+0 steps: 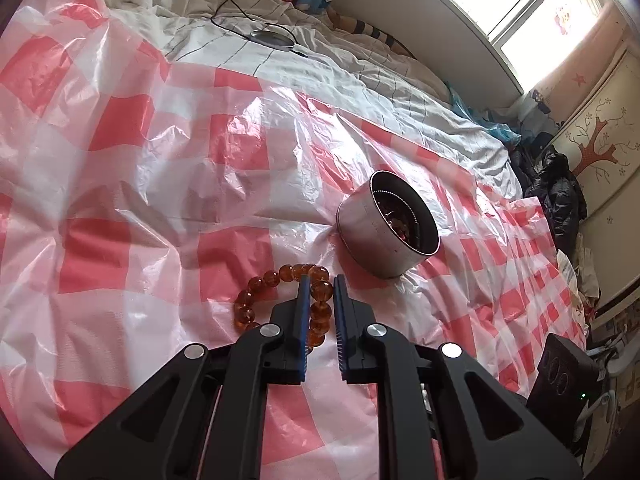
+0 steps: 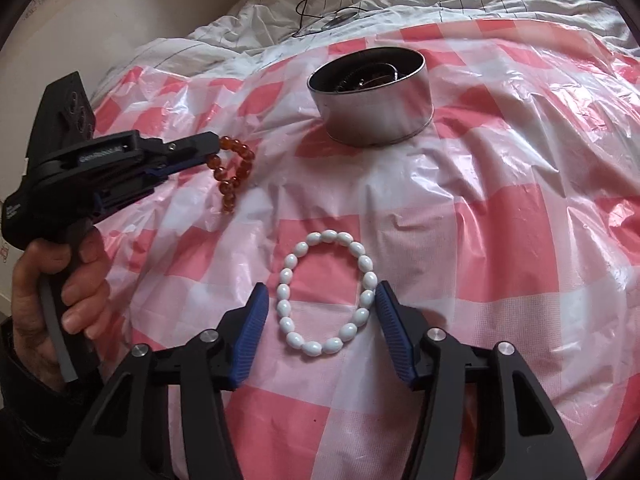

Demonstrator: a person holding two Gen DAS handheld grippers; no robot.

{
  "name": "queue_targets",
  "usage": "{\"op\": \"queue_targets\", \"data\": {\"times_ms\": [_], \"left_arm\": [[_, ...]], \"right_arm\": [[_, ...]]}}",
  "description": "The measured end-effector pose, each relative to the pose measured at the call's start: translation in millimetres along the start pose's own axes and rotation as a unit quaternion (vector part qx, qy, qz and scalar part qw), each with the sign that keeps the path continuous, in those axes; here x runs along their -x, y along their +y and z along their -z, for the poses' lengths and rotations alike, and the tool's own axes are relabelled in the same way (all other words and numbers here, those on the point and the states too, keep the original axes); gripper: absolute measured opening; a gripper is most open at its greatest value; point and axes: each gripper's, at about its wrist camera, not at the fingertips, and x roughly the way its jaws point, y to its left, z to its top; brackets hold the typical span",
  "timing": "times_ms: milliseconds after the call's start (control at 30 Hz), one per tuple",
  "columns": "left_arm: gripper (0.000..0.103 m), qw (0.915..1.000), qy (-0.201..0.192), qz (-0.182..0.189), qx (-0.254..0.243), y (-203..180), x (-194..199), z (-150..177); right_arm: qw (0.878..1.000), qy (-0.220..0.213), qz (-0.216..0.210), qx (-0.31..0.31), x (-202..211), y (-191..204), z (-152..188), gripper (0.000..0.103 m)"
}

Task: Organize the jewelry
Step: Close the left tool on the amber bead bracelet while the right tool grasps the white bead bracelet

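An amber bead bracelet lies on the pink checked plastic sheet. My left gripper is shut on one side of the amber bracelet, its fingers pinching the beads; the right wrist view also shows this gripper with the bracelet hanging from it. A white bead bracelet lies flat on the sheet. My right gripper is open, its blue fingers on either side of the white bracelet. A round metal tin stands beyond, with dark jewelry inside.
A white quilt with a black cable and a round device lies behind the sheet. The bed edge drops off to the right in the left wrist view, near dark bags and a cabinet.
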Motion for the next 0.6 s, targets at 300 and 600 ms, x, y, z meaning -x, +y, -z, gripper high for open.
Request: {"op": "queue_targets", "data": {"times_ms": [300,600], "left_arm": [[0.01,1.0,0.003,0.006,-0.003,-4,1,0],[0.01,0.9998,-0.004,0.018,-0.001,-5,6,-2]], "right_arm": [[0.997,-0.014,-0.062,-0.049,8,-18,-2,0.008],[0.937,-0.104,-0.292,-0.163,41,-52,-5,0.008]]}}
